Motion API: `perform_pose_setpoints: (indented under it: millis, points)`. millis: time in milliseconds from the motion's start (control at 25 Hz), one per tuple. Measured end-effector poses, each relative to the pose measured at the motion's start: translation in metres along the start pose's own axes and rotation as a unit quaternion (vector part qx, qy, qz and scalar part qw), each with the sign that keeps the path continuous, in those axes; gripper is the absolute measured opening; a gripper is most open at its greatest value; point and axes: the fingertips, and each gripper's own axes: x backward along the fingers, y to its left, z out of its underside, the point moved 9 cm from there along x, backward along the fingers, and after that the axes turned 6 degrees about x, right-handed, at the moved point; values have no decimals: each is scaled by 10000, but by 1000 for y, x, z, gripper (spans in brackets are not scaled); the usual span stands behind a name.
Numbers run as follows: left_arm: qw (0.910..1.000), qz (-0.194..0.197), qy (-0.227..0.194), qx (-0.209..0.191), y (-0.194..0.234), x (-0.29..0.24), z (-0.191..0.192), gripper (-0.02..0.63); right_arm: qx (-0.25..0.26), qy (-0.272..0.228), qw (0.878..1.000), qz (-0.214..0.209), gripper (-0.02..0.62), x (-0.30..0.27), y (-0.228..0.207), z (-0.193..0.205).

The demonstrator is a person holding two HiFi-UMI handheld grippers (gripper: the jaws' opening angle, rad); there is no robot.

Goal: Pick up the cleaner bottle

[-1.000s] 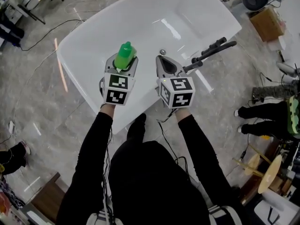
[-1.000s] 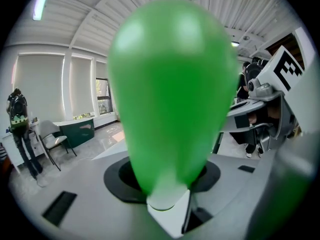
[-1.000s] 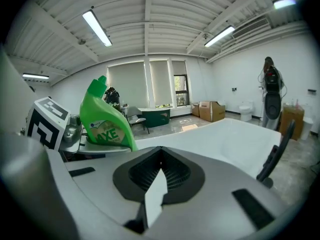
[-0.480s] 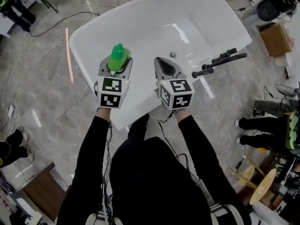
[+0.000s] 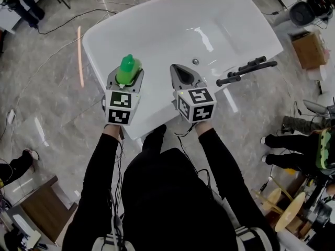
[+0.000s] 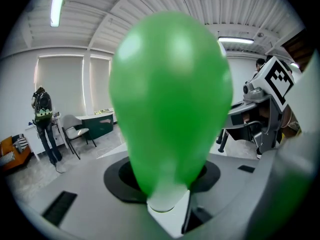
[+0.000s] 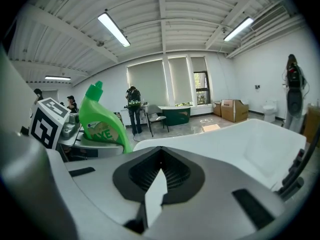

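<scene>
The green cleaner bottle [image 5: 127, 68] stands upright between the jaws of my left gripper [image 5: 127, 76], which is shut on it above the near rim of the white bathtub [image 5: 157, 25]. In the left gripper view the bottle [image 6: 170, 104] fills most of the picture, its white base wedged at the jaws. My right gripper [image 5: 181, 73] hovers beside it to the right, shut with nothing in it. From the right gripper view, the bottle [image 7: 102, 123] shows at left with its label facing me, and the right gripper [image 7: 157, 184] has its pads together.
A black tap set with long handles [image 5: 246, 68] sits on the tub's right rim, with a drain [image 5: 195, 61] in the tub floor. Cables run over the grey floor. A cardboard box [image 5: 306, 48] and a person's legs [image 5: 288, 140] are at right.
Both grippers have drawn back from over the tub's inside toward its near rim. The bottle came along in the left gripper. The jaws look the same.
</scene>
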Motion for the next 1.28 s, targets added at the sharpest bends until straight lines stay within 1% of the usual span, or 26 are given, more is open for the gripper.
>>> perform_pose_setpoints:
  millis: [160,320,680,1280]
  points:
    - [10000,-31,1,-14,0,6,2,193,-77,-33,9999,-60,2,1,2,2]
    - [10000,-23,-12,-5,-1,9,1,193,-28,-27,10000,-91,0,3,7,5]
    - [10000,58,-13,23,-6,11,-1,192,-12,40,10000,-82,0,5,10,10]
    - [9999,53,-57,73,-9,11,-2,192,10,12,10000,-77,1,0,11,8]
